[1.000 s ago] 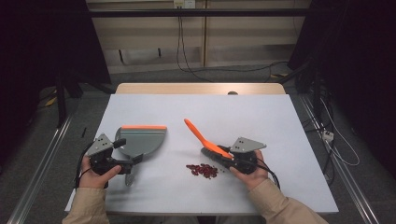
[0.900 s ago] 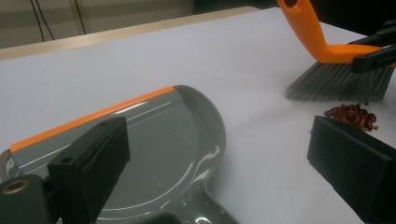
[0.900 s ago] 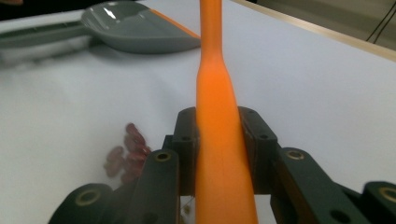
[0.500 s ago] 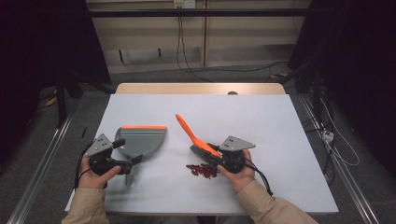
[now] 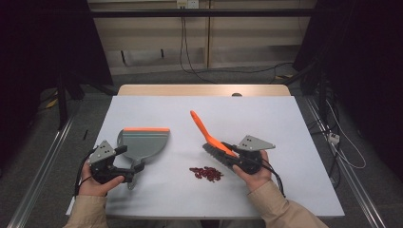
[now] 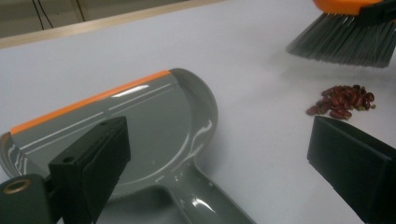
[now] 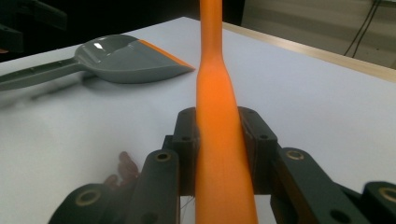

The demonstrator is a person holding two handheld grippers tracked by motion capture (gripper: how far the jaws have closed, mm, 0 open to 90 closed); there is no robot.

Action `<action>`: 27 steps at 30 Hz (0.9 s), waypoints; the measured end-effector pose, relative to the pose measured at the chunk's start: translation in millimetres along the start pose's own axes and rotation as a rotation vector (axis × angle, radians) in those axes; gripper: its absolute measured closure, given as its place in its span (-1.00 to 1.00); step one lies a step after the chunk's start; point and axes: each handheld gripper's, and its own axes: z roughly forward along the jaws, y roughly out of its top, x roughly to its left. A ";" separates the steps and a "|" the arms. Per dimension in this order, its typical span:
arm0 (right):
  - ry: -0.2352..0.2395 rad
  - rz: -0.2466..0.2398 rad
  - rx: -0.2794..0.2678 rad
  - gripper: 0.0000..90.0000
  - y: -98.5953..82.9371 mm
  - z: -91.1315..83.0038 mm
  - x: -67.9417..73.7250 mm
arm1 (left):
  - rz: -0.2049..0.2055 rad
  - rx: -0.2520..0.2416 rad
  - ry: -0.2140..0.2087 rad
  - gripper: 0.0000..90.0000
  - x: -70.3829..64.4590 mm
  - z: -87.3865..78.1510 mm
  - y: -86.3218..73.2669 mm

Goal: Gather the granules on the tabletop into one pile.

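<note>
A grey dustpan (image 5: 142, 142) with an orange lip lies flat on the white table, its handle (image 6: 210, 205) pointing toward me. My left gripper (image 5: 129, 167) is open, one jaw on each side of that handle without closing on it (image 6: 219, 161). A small heap of red beans (image 5: 206, 173) (image 6: 343, 100) lies right of the pan. My right gripper (image 5: 233, 159) is shut on the orange handle of a brush (image 5: 204, 130) (image 7: 219, 135). The grey bristles (image 5: 214, 153) (image 6: 341, 44) sit just behind the beans, and the handle slants up to the far left.
The table (image 5: 285, 118) has open white surface behind and to the right of the tools, and a wooden strip (image 5: 204, 90) along its far edge. Cables and metal rails lie on the floor around it.
The right gripper swung the brush left toward the beans half a second ago, then came back right. The beans have stayed about where they were. The left gripper and dustpan have not moved.
</note>
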 end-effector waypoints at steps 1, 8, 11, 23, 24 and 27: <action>-0.006 0.005 0.002 0.58 -0.4 -2.3 -1.7 | 0.003 0.012 0.005 -0.87 -1.7 1.0 -1.7; -0.036 0.024 -0.011 0.58 -2.1 -16.7 -14.1 | 0.033 0.092 0.059 -0.86 -3.6 6.4 -11.3; -0.035 0.023 -0.009 0.58 -3.7 -16.8 -15.2 | 0.042 0.109 0.092 -0.84 -3.3 3.7 -15.0; -0.046 0.018 -0.023 0.58 -3.4 -16.9 -13.6 | -0.046 0.144 0.181 -0.74 3.8 -6.2 -28.7; -0.046 0.019 -0.022 0.58 -3.4 -17.4 -13.5 | -0.056 0.142 0.189 -0.71 4.6 -7.3 -29.1; -0.047 0.017 -0.023 0.58 -3.7 -18.6 -13.8 | -0.055 0.140 0.211 -0.64 4.8 -8.2 -26.7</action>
